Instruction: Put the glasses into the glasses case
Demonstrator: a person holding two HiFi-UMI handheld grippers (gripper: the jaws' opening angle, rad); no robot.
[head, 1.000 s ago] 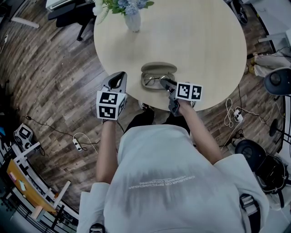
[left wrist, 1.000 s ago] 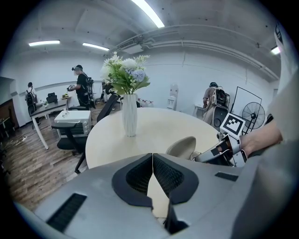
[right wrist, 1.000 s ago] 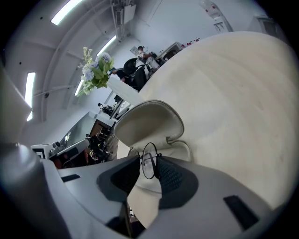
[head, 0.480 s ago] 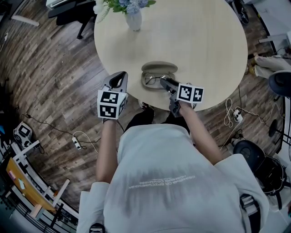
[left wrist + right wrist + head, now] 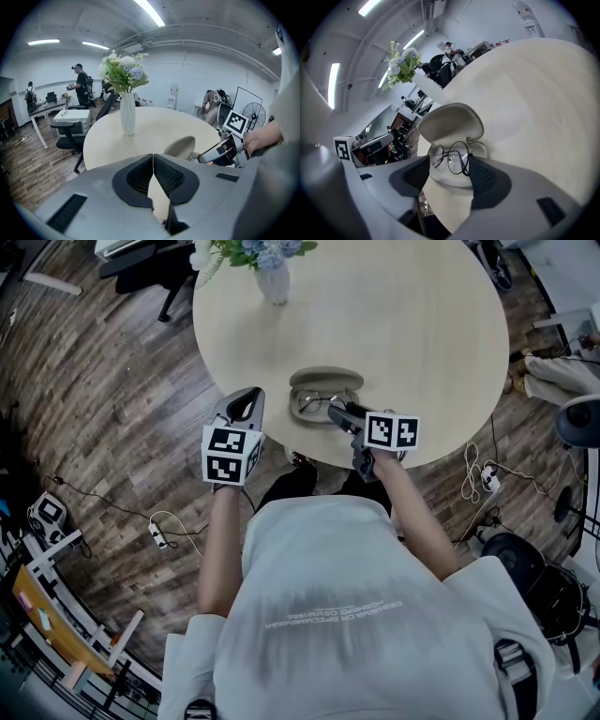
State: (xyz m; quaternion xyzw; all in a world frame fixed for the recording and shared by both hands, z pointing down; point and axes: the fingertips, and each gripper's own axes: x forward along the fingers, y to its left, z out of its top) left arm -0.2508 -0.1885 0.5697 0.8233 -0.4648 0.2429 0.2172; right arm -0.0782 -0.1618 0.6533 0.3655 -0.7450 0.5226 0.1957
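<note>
The beige glasses case (image 5: 325, 382) lies open near the table's front edge, lid up. Round thin-rimmed glasses (image 5: 315, 405) lie in its lower half. In the right gripper view the glasses (image 5: 451, 159) sit just ahead of my right gripper (image 5: 450, 176), which is open; its right jaw is close to or touching the frame's end, and the case lid (image 5: 451, 123) stands behind. In the head view my right gripper (image 5: 337, 413) points at the case from the right. My left gripper (image 5: 249, 397) is shut and empty at the table's edge, left of the case (image 5: 180, 146).
A white vase of flowers (image 5: 274, 282) stands at the far side of the round table (image 5: 412, 324). The vase (image 5: 127, 119) is also ahead in the left gripper view. Chairs, desks and people are in the room beyond; cables lie on the wood floor.
My right gripper has drawn back very slightly toward the table's edge. The glasses stay in the case. The left gripper has hardly moved.
</note>
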